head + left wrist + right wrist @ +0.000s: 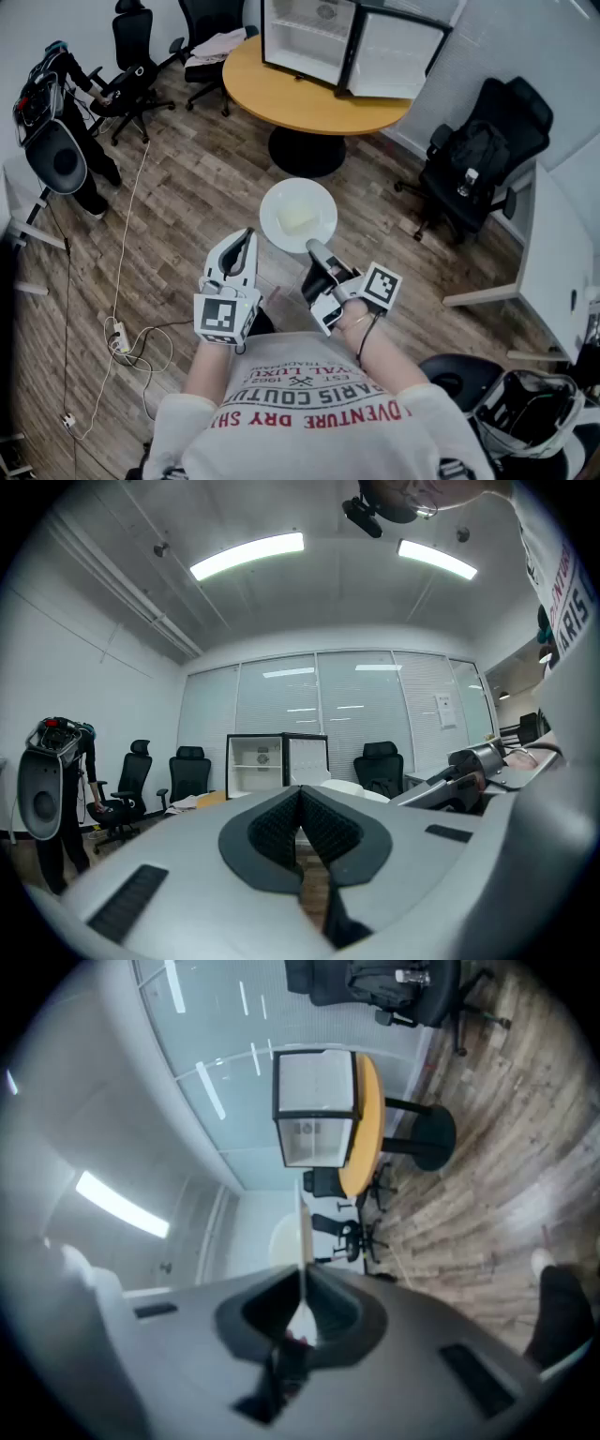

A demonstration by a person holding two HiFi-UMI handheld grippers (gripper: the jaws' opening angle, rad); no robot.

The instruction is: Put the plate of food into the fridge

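A white plate (274, 201) carrying a pale block of food (297, 219) hangs above the wooden floor. My right gripper (315, 248) is shut on its near rim. Seen from the right gripper view, the plate (302, 1232) is a thin edge-on line clamped between the jaws of the right gripper (302, 1294). My left gripper (246, 234) is beside it on the left, shut and empty; its pads (281, 822) meet in the left gripper view. The small white fridge (305, 37) stands on the round wooden table (291, 101) ahead with its door (394, 54) swung open.
Black office chairs (131, 56) stand at the far left, another chair with a backpack (478, 155) at the right. A white cable and power strip (120, 333) lie on the floor at left. A white desk (558, 253) runs along the right.
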